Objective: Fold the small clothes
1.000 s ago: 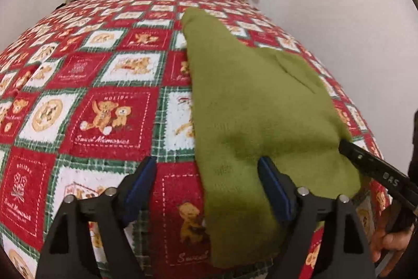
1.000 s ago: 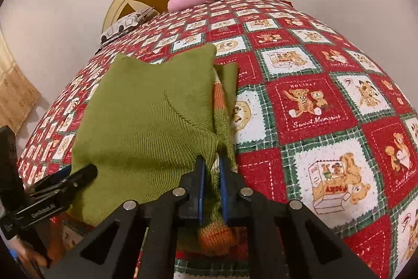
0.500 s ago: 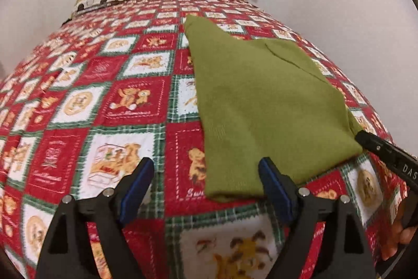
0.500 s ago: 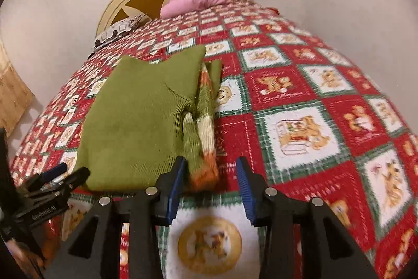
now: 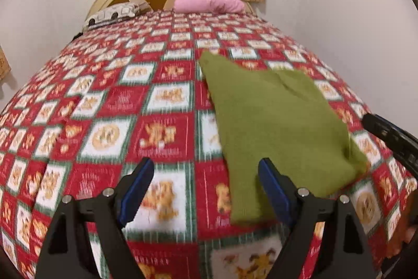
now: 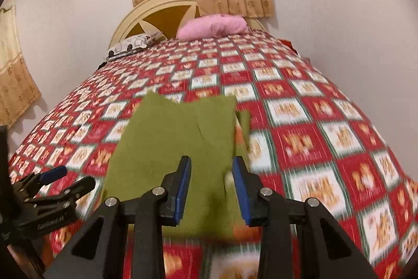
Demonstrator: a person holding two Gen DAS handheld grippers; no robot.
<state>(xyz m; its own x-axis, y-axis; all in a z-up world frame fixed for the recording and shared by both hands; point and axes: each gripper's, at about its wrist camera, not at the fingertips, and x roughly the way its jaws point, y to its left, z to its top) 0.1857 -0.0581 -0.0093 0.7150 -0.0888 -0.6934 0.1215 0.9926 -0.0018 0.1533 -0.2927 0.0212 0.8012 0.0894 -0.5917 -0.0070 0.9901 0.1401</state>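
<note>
Green sweater lies folded at one o'clock; both tongs, left and right, gape empty. Careless regrasping could drag layers apart.

A bed covered by a red, green and white checked quilt with teddy-bear panels carries everything here, its cream arched headboard against the wall. A folded green knitted garment lies flat on the quilt near the foot end, with what looks like a striped sleeve along its right edge, though blur makes that hard to confirm. At the head end rest a pink pillow and, beside it, a white patterned pillow.
</note>
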